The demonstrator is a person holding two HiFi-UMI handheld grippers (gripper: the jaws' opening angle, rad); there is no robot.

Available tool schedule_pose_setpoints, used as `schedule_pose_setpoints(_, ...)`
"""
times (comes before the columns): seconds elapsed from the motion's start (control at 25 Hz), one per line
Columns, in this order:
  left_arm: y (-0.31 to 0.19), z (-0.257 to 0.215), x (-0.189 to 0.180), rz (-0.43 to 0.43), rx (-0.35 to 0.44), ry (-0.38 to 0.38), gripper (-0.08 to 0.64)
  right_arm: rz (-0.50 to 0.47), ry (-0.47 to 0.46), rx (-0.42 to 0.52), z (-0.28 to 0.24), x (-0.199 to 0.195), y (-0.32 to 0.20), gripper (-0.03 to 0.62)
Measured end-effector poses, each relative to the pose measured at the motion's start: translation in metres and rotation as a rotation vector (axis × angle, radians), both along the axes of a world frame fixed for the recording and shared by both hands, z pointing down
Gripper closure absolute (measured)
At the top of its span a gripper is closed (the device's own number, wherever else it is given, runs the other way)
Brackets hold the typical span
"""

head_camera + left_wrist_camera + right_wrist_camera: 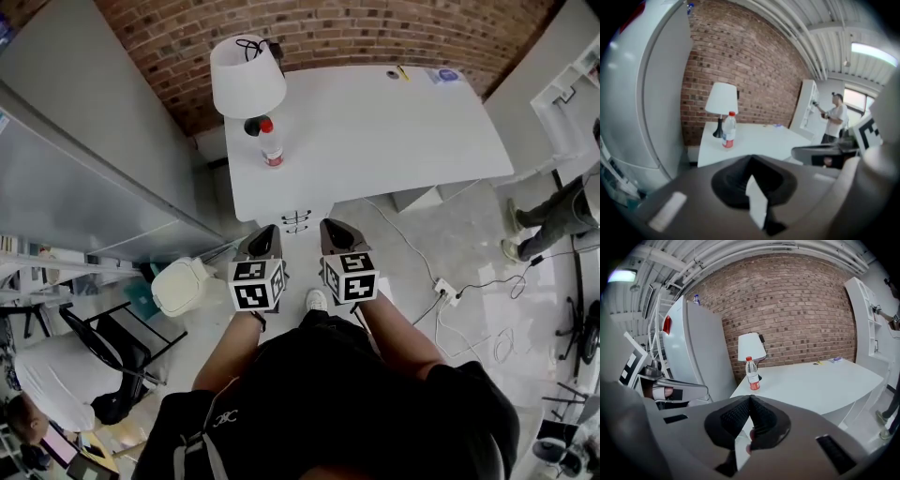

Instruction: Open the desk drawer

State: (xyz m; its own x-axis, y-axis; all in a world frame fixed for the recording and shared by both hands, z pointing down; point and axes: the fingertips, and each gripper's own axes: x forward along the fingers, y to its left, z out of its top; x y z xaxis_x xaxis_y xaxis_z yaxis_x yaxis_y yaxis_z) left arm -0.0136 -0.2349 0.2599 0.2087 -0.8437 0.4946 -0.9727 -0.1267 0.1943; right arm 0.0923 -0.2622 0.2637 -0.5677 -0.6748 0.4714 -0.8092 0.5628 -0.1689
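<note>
A: Back left?
B: White lamp, red-capped bottle upright just beside it. Brick wall behind. Tall grey cabinet left.
A: Floor?
B: Power strip with cables, right. A person standing far right.

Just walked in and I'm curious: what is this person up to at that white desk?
A person stands facing the white desk with a tool in each hand. The left hand-held gripper and the right hand-held gripper are both shut and empty, aimed at the drawer under the desktop without touching it. The drawer looks closed. A lamp and a bottle stand on the desk.
</note>
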Motion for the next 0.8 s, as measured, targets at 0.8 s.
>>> schedule_pose_setpoints(0.8, 0.05, 0.098, -0.099, -0.249, -0.158, 0.088, 0.561, -0.412, 0.329, 0.107, 0.089, -0.107, 0.017, 0.601)
